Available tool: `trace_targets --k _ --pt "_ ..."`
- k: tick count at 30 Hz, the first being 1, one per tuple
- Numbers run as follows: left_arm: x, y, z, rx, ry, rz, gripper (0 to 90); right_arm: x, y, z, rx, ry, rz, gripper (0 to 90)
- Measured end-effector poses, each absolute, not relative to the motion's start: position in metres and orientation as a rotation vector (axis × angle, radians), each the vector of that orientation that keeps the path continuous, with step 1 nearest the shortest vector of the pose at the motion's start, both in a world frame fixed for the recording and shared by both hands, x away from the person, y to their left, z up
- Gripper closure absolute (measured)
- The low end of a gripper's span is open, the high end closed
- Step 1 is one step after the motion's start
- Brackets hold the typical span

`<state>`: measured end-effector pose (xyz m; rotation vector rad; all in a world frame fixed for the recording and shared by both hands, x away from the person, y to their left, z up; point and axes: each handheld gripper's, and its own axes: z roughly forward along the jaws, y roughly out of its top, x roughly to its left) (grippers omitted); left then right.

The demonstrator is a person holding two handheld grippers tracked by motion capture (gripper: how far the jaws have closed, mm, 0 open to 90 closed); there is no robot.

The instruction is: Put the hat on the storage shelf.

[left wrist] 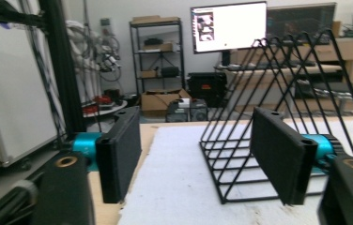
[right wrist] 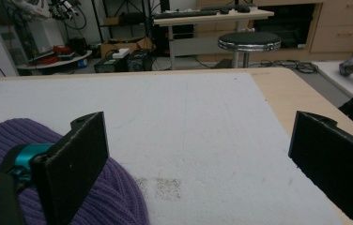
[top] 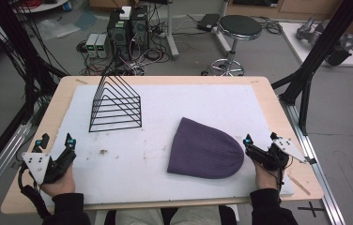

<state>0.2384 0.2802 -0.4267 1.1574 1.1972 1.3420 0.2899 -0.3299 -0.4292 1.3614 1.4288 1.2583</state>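
A purple hat lies flat on the white mat that covers most of the worktop, toward the near right, its rounded crown pointing right. Behind it and to the left a black wire rack stands upright on the mat, well apart from the hat. The right claw sits at the near right corner, just beside the hat's crown, jaws spread wide with nothing between them; in the right gripper view the hat lies under the left jaw and bare mat shows in the gap. The left claw rests near the left edge of the mat, also wide and empty, and in the left gripper view the rack stands ahead, partly behind the right jaw.
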Motion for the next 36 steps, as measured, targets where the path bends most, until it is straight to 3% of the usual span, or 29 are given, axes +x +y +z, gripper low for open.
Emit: trace_targets --k 36 --pt "0.246 0.279 -0.427 1.198 1.247 1.286 29.1 0.285 -0.326 -0.413 1.336 1.476 1.269 4.7"
